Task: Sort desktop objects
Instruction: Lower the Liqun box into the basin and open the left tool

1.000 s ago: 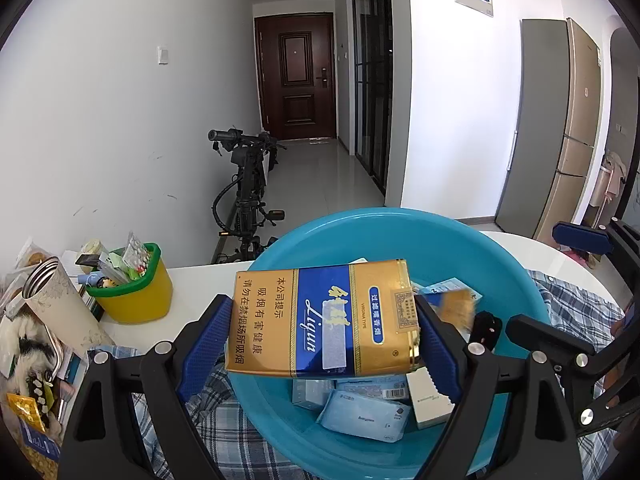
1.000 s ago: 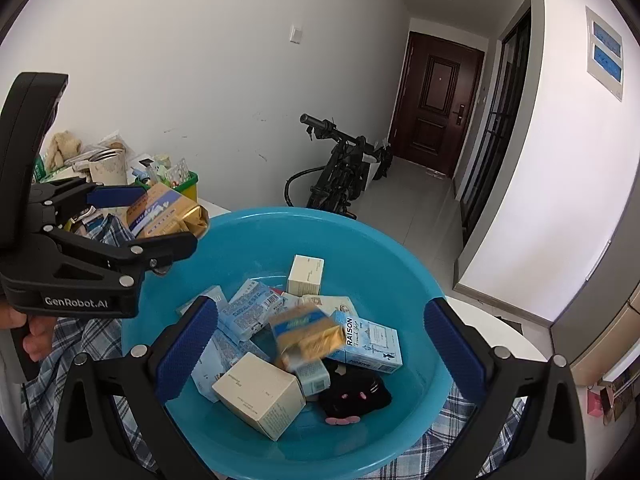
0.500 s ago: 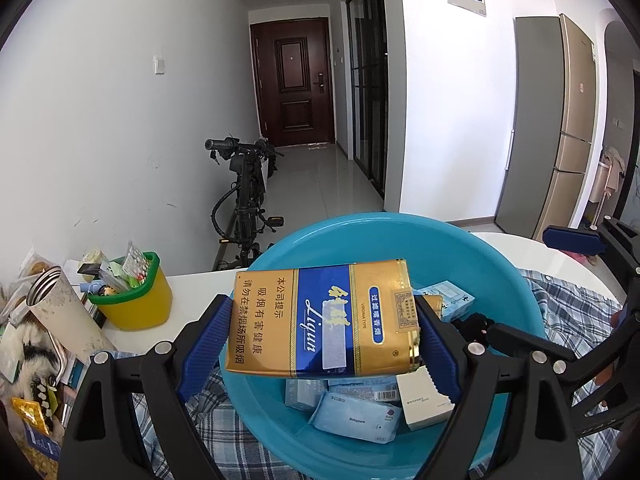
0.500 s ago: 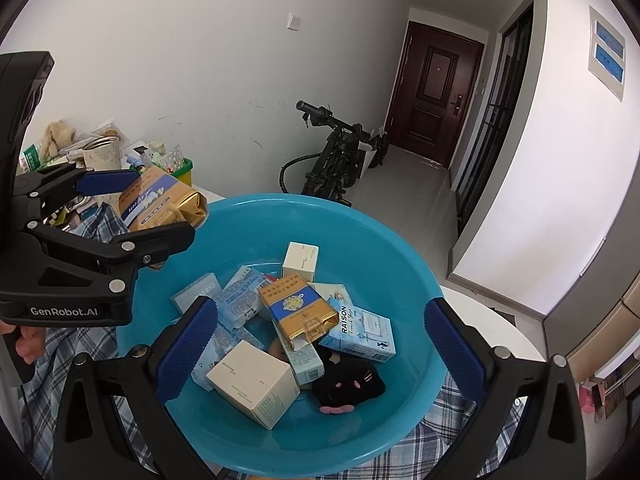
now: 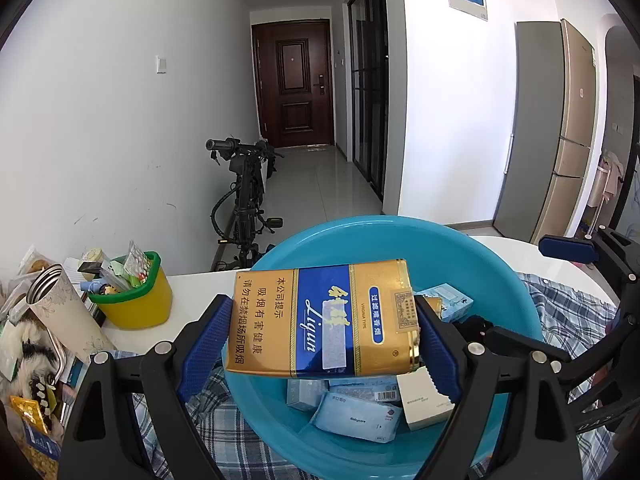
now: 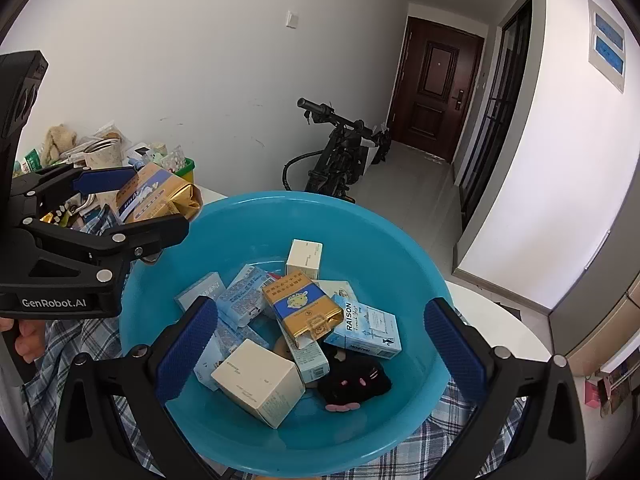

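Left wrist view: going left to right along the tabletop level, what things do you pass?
Patterned metal cup → yellow tub with green rim → gold-and-blue cigarette carton held in the left tongs → blue basin → right tongs.

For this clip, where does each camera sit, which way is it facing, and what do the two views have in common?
Left wrist: sits on the left gripper, looking forward and down along its fingers, which clamp a gold and blue carton above the blue basin; the right gripper shows at the right edge.
Right wrist: sits on the right gripper, looking down into the basin through open, empty jaws; the left gripper with the carton and the person's fingers show at left.
Shared: the basin of boxes, carton, plaid cloth, yellow tub, parked bike, dark door.
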`<state>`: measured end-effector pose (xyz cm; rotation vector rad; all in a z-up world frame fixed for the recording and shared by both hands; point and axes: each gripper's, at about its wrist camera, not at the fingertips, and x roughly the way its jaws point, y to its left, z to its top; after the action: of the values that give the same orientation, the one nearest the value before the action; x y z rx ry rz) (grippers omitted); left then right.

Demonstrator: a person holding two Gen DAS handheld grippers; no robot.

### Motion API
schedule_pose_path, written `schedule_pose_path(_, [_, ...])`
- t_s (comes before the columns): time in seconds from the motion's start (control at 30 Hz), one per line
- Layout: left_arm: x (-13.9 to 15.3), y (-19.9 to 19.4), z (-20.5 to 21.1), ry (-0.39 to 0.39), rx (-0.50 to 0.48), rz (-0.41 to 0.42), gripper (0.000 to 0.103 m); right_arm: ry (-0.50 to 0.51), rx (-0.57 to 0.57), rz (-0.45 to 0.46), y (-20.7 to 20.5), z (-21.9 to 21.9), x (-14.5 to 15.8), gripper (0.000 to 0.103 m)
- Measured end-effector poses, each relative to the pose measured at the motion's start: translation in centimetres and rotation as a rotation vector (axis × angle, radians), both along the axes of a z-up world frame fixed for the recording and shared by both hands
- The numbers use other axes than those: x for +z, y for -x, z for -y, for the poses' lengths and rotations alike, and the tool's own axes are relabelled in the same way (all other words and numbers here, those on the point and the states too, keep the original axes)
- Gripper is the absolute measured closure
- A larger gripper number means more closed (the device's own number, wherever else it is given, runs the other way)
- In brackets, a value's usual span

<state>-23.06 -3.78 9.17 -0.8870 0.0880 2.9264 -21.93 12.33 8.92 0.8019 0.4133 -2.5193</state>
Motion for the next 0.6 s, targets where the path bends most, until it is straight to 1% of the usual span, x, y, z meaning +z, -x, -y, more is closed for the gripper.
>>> schedule_pose_path(0.1, [-0.39,0.34,0.41,-0.005,0.007,0.015,0.014,0.0,0.003,0.008,0.11,0.11,-0.23,0.0])
schedule_pose_path(0.17, [-0.49,0.46,0.53,-0.003,0.017,0.016,0.014,-0.023,0.009,0.021,0.17,0.3,-0.48,0.0])
schedule_pose_path(0.23, [-0.49,0.41,0.51,-0.01,0.009,0.015,0.014,-0.039,0.009,0.015,0.09,0.42,-0.52,0.0])
schedule_pose_path(0.53, [-0.84,0.59,0.39,-0.007,0.006,0.023,0.014,-0.038,0.007,0.021,0.15,0.25,-0.45,0.0])
schedule_pose_path(0.6, [-0.85,0.59,0.33,-0.004,0.006,0.022,0.014,-0.019,0.019,0.02,0.05,0.25,-0.24,0.0])
